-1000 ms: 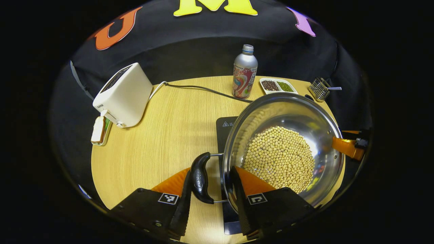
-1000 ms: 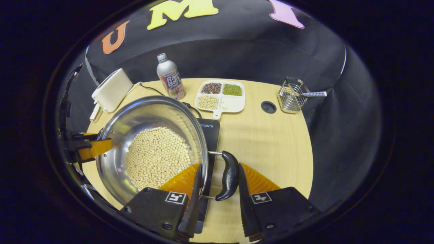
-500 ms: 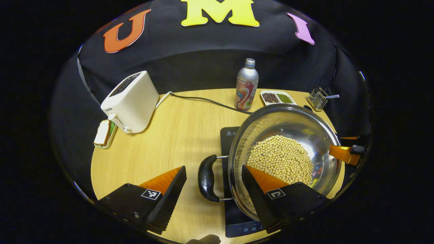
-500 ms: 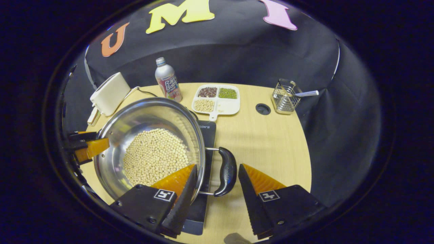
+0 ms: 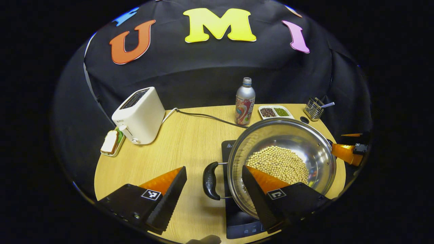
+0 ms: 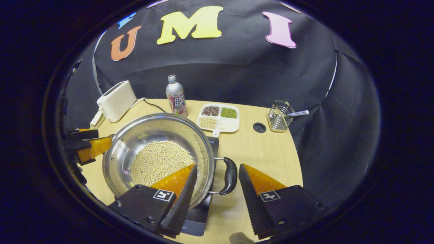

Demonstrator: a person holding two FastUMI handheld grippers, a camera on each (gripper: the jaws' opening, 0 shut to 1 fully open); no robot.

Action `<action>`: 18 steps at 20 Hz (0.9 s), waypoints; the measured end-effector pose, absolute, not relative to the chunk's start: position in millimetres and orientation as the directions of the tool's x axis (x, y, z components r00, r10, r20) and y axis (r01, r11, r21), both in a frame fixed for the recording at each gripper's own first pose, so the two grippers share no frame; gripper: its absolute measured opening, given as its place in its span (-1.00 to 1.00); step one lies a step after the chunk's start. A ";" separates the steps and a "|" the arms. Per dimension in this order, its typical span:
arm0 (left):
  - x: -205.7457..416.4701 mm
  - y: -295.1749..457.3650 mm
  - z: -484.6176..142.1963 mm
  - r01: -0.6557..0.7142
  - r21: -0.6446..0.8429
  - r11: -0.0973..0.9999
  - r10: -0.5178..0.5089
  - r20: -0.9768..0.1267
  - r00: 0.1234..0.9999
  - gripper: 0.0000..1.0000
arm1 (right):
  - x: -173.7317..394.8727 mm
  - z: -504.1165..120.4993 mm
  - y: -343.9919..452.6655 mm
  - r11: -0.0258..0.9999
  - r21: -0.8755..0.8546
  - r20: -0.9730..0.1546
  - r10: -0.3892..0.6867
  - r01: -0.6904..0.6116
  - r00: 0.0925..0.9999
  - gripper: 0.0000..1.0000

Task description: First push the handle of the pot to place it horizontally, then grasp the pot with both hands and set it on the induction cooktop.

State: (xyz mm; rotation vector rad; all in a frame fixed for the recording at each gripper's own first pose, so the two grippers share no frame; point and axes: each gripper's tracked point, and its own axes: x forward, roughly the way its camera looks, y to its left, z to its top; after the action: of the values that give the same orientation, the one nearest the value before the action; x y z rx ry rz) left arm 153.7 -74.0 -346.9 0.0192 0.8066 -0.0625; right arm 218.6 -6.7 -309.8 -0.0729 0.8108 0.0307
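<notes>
pot (image 5: 281, 162) on the cooktop (image 5: 234, 217), both grippers let go.
your left gripper (image 5: 213, 189) and right gripper (image 6: 217, 183) gape wide, each straddling a handle (image 6: 230, 175) without touching; back straight out so you don't nudge it. handles lie level, their axis running side to side across the table (image 5: 176, 142).

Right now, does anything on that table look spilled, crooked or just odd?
Nothing looks spilled. The pot sits level on the induction cooktop, its beans all inside, though it overhangs the cooktop's edges. The toaster and bottle stand upright. Both tools, left and right, are open around the pot's handles without touching them.
</notes>
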 end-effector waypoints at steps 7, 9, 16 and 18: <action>150.4 -66.2 -309.2 0.033 -0.023 0.999 -0.039 -0.657 0.753 0.94 | 210.8 -284.7 14.6 0.996 -0.058 -0.687 0.009 -0.067 0.727 0.55; 148.3 -60.5 -287.9 0.027 -0.029 0.999 -0.039 -0.623 0.781 0.94 | 207.9 -262.1 21.4 0.994 -0.081 -0.651 0.007 -0.078 0.759 0.55; 125.7 -16.2 -193.9 -0.006 -0.046 0.999 -0.016 -0.468 0.883 0.94 | 190.6 -134.8 71.2 0.979 -0.157 -0.415 0.050 -0.126 0.909 0.55; 112.7 1.4 -159.2 -0.017 -0.044 0.999 -0.002 -0.409 0.913 0.94 | 179.4 -94.1 88.1 0.981 -0.147 -0.337 0.071 -0.128 0.939 0.58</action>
State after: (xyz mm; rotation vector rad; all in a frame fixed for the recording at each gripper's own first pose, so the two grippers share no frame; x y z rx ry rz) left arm 112.7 1.4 -159.2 -0.0472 0.4208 0.0078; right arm 179.4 88.1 -94.1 -0.1685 0.3374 0.1021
